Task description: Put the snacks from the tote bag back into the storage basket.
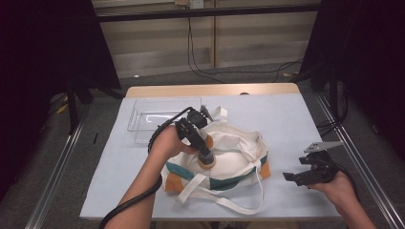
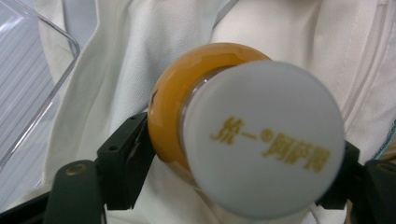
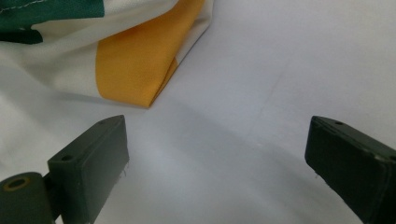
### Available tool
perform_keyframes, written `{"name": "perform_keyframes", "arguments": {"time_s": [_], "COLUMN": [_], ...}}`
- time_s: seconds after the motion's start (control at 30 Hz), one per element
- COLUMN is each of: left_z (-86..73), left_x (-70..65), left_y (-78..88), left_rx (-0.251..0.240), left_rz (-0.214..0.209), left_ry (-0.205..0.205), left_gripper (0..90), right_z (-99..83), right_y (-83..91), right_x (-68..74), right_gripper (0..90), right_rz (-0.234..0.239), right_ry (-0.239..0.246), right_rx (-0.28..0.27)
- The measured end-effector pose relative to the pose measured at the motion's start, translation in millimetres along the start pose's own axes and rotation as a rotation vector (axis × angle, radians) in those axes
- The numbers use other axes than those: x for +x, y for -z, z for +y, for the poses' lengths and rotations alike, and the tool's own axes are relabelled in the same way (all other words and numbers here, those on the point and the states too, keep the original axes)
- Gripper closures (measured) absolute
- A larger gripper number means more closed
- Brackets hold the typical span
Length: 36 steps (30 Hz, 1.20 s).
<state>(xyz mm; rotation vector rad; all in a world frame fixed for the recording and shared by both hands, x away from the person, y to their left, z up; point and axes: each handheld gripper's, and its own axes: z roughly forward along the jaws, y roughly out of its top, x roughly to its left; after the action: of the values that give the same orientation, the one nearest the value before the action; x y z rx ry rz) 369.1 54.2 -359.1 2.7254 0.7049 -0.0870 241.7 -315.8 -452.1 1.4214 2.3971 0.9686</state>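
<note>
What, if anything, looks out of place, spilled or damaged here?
Nothing stands out. The left gripper is shut on a white-capped orange bottle over the tote bag; no spill shows. The right gripper hangs open above bare table. The clear tray sits flat beside the bag.

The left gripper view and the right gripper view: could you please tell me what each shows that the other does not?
Left gripper view alone: a bottle with white cap and orange collar clamped between its jaws, and a clear tray's corner. Right gripper view alone: open jaws over bare table, and the bag's orange corner panel. Both share the white cloth bag.
</note>
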Motion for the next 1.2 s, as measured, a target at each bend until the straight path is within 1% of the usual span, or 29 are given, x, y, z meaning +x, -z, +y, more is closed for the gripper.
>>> {"name": "perform_keyframes", "arguments": {"time_s": [0.03, 0.07, 0.1, 0.3, 0.37, 0.4, 0.43, 0.47, 0.5, 0.53, 0.57, 0.6, 0.63, 0.67, 0.7, 0.73, 0.77, 0.8, 0.83, 0.87, 0.9, 0.93, 0.97, 1.03, 1.07, 1.1, 1.13, 1.17, 1.2], "left_z": [1.0, 0.8, 1.3, 2.4, 2.4, 2.8, 2.8, 3.7, 3.7, 4.7, 5.8, 6.0, 6.7, 7.0, 7.7, 8.6, 9.1, 9.9, 10.7, 11.5, 12.2, 13.0, 13.2, 14.4, 14.7, 15.6, 15.9, 16.6, 17.2], "left_x": [1.2, 0.0, 0.8, -0.5, -1.0, -0.8, -1.4, -0.6, -0.6, -3.0, -1.9, -2.7, -2.5, -3.6, -3.7, -4.6, -5.6, -5.4, -5.5, -5.7, -6.0, -5.8, -6.9, -7.3, -8.2, -7.5, -7.9, -7.5, -8.2], "left_y": [0.6, -0.5, -0.4, -1.2, -1.0, -0.1, -0.4, 0.0, 0.0, -0.5, 0.7, 0.3, 0.1, 0.2, 0.2, 0.6, 0.7, 1.5, 2.6, 3.4, 4.4, 5.6, 6.2, 8.8, 10.4, 12.9, 14.8, 17.4, 19.6], "left_rx": [0.011, 0.003, 0.011, 0.009, 0.013, 0.025, 0.024, 0.030, 0.030, 0.030, 0.046, 0.045, 0.036, 0.036, 0.036, 0.045, 0.040, 0.036, 0.043, 0.040, 0.042, 0.049, 0.044, 0.053, 0.051, 0.055, 0.051, 0.052, 0.055], "left_rz": [-0.012, -0.001, -0.001, 0.006, 0.005, -0.006, 0.006, 0.010, 0.010, 0.016, 0.012, 0.018, 0.020, 0.020, 0.023, 0.025, 0.030, 0.029, 0.027, 0.028, 0.026, 0.027, 0.029, 0.034, 0.039, 0.039, 0.034, 0.031, 0.030], "left_ry": [-0.013, 0.001, -0.012, 0.001, 0.004, 0.001, -0.001, -0.017, -0.017, 0.003, -0.014, -0.009, -0.013, 0.000, -0.007, -0.007, -0.004, -0.002, -0.004, -0.007, 0.001, -0.009, 0.007, 0.001, 0.006, -0.008, 0.002, -0.003, 0.000], "left_gripper": [28.1, 28.7, 28.9, 29.5, 29.9, 30.1, 30.2, 30.3, 30.4, 30.4, 30.5, 30.5, 30.6, 30.6, 30.6, 30.7, 30.7, 30.7, 30.7, 30.7, 30.7, 30.7, 30.7, 30.7, 30.7, 30.7, 30.7, 30.7, 30.7], "right_z": [0.0, 0.1, 0.1, 0.0, 0.2, 0.2, 0.2, 0.2, 0.2, 0.1, 0.2, 0.4, 0.4, 0.4, 0.3, 0.1, 0.0, 0.1, 0.0, -0.1, -0.1, 0.0, -0.1, 0.0, 0.0, 0.0, 0.0, 0.0, 0.0], "right_y": [0.1, -0.2, -0.2, -0.6, -0.3, -0.6, -0.6, -0.6, -0.6, -1.3, -1.3, -1.1, -1.0, -0.9, -0.4, -0.4, -0.3, -0.5, -0.4, -0.3, -0.3, -0.2, -0.4, 0.0, -0.1, 0.0, -0.1, -0.1, -0.1], "right_x": [0.0, -0.3, -0.3, -0.2, 0.3, 0.0, 0.1, 0.1, 0.3, -0.1, 0.0, -0.1, -0.1, -0.1, -0.1, -0.4, -0.9, -1.7, -1.8, -1.9, -1.9, -1.7, -1.7, -1.3, -1.3, -1.2, -1.3, -1.4, -1.5], "right_gripper": [6.0, 6.0, 6.0, 6.0, 6.0, 6.0, 6.0, 6.0, 6.0, 6.0, 6.0, 6.0, 6.0, 6.0, 6.0, 6.0, 6.0, 6.0, 6.0, 6.0, 6.0, 6.0, 6.0, 6.0, 6.0, 6.0, 6.0, 6.0, 6.0], "right_rz": [0.001, -0.001, -0.001, 0.006, 0.002, 0.002, 0.002, 0.002, 0.002, 0.006, 0.007, 0.003, 0.003, 0.002, 0.002, 0.006, 0.005, 0.002, 0.002, 0.003, 0.003, 0.003, 0.006, 0.004, 0.005, 0.005, 0.009, 0.009, 0.008], "right_ry": [0.000, 0.003, 0.003, 0.002, 0.000, 0.008, 0.007, 0.007, 0.003, 0.007, 0.006, 0.010, 0.008, 0.006, 0.002, 0.000, 0.000, 0.009, 0.006, 0.005, 0.005, 0.007, 0.007, 0.004, 0.004, 0.005, 0.005, 0.005, 0.005], "right_rx": [-0.001, -0.006, -0.006, -0.004, 0.002, -0.003, -0.003, -0.003, 0.000, -0.004, -0.003, 0.000, -0.002, -0.003, -0.001, -0.003, -0.003, -0.009, -0.010, -0.009, -0.009, -0.008, -0.010, 0.000, 0.001, 0.001, -0.001, -0.001, -0.001]}}
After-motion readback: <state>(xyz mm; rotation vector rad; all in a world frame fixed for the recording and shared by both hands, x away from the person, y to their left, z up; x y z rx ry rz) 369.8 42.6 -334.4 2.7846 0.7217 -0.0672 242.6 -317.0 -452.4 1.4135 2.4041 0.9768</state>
